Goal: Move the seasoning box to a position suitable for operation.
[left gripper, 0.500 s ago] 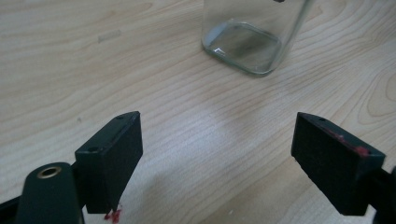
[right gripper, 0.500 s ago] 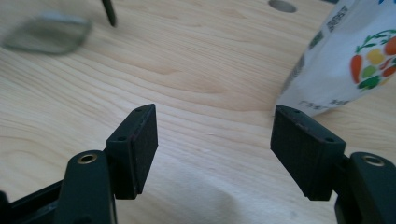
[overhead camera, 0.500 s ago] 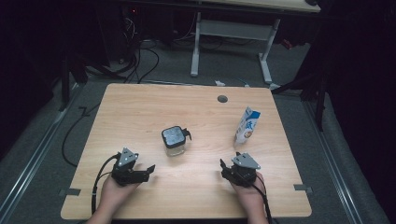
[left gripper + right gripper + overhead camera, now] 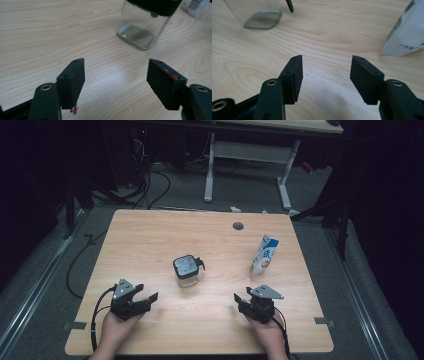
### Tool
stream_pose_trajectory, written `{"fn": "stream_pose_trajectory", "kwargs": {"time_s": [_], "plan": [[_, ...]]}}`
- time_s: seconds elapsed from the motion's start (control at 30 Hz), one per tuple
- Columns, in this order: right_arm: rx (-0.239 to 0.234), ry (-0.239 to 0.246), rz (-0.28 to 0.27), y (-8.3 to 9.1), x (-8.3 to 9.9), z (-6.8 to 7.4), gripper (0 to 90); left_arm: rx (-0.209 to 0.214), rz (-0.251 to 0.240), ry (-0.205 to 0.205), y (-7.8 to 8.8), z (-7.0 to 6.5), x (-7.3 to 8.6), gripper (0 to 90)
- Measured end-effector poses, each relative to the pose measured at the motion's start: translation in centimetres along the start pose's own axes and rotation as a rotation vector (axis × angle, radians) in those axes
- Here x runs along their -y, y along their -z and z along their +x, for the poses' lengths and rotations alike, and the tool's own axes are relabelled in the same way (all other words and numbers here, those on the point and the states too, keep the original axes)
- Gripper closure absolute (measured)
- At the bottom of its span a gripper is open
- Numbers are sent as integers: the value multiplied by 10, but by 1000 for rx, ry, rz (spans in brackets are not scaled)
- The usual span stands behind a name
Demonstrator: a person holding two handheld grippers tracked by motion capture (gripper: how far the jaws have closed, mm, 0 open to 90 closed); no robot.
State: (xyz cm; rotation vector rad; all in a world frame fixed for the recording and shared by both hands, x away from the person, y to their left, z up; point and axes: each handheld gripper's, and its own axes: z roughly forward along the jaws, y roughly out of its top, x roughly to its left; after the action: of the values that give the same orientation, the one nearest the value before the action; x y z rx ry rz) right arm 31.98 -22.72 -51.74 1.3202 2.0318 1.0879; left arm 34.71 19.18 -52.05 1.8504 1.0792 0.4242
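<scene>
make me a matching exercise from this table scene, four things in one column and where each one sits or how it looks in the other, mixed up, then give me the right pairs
Things:
1. clear square glass jar with a black lid
2. white and blue paper carton
3. left gripper
4. small round hole in the wooden table top

Places or states:
A. near the table's far edge, beyond the carton
B. near edge of the table, left side, jaws open with nothing between them
C. middle of the table, upright
D. right part of the table, leaning

Pairs: 1-C, 2-D, 3-B, 4-A
</scene>
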Motion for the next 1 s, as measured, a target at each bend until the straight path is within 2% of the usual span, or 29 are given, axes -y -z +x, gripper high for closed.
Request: {"fn": "stream_pose_trajectory", "kwargs": {"time_s": [0.1,0.17,0.33,0.4,0.5,0.73,0.87,0.93,1.0], "plan": [[-5,-7,10,-2,0,0,494,-30,9,-33,-1,-4,0,353],[-10,-4,22,-3,0,0,496,-28,-1,-43,-2,-6,0,421],[-31,-4,34,-4,-1,2,510,-22,-4,-58,-6,-7,-3,468],[-42,20,39,-3,-1,3,511,-9,-1,-48,-12,-6,-6,488],[-45,55,46,-5,1,7,507,-20,16,-50,-18,-5,-10,564],[-78,51,54,-4,0,8,557,-46,28,-9,-36,5,-28,730],[-86,45,56,-6,0,7,510,-69,29,-34,-49,4,-39,796],[-85,45,56,-6,0,8,512,-79,29,-59,-56,1,-45,830],[-88,48,54,-7,0,9,509,-80,37,-64,-62,0,-50,841]]}}
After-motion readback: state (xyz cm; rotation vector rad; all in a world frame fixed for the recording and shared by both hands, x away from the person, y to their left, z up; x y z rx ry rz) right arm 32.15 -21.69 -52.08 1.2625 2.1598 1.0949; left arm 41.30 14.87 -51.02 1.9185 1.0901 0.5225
